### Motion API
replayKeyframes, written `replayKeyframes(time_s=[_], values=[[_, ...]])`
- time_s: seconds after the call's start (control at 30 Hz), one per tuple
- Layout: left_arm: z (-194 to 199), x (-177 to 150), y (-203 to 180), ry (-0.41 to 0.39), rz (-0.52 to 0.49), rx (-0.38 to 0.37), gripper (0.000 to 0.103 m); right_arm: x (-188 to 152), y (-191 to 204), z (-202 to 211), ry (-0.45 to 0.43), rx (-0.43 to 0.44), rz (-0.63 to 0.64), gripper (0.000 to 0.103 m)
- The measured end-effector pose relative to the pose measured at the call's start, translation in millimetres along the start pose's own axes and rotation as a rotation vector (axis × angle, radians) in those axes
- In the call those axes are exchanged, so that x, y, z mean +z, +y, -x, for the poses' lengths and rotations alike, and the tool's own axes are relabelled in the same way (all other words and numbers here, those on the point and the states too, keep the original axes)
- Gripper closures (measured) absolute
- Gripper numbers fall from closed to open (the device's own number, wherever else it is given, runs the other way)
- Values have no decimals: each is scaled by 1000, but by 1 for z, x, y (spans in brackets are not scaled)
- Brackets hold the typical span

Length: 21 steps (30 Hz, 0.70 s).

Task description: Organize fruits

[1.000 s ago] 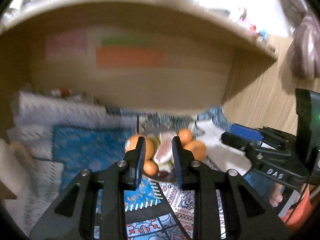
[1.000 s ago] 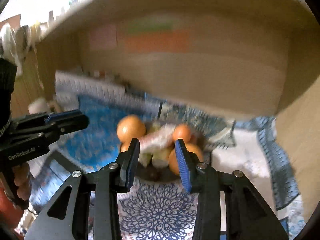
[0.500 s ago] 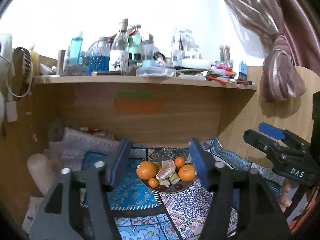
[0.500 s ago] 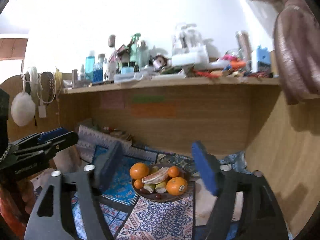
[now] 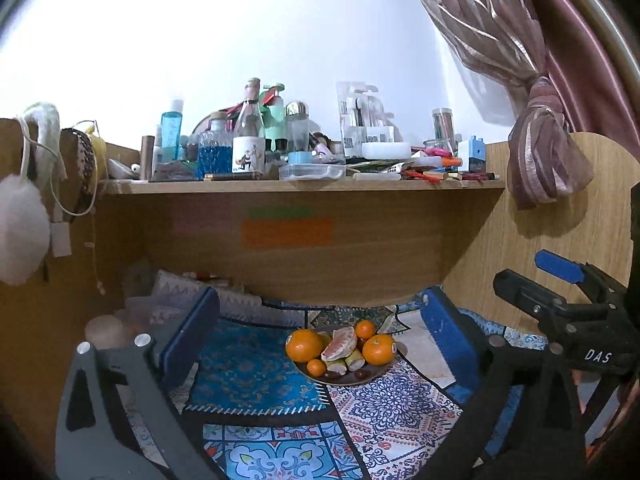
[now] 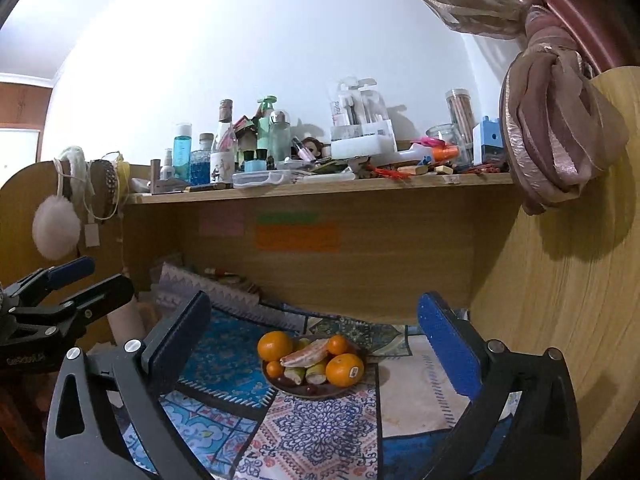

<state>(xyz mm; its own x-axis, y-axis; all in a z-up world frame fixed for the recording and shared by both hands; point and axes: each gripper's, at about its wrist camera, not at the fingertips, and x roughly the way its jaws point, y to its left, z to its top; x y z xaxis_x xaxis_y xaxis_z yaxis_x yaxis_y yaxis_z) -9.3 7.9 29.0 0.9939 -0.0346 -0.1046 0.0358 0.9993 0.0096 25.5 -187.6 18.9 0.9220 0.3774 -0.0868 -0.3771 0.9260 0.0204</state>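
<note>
Where they crowded the fruit plate (image 5: 344,376) before, both claws now gape, empty.

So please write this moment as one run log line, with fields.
left hand-held gripper: just opened, empty | right hand-held gripper: just opened, empty | fruits: on plate | plate: on patterned cloth

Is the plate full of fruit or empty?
Full: the plate holds oranges, a pomelo piece and other fruit, heaped together.

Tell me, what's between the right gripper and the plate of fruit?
Nothing but patterned cloth. In the right wrist view, the open right gripper holds nothing, and only bare cloth lies before the plate of fruit.
</note>
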Motion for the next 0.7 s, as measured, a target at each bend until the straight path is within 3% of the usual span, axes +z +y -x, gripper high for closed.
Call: replayKeyframes(time_s=[0.7], values=[[-6, -1, 0, 15, 10, -12, 0, -1, 4, -1, 1, -2, 20, 0]])
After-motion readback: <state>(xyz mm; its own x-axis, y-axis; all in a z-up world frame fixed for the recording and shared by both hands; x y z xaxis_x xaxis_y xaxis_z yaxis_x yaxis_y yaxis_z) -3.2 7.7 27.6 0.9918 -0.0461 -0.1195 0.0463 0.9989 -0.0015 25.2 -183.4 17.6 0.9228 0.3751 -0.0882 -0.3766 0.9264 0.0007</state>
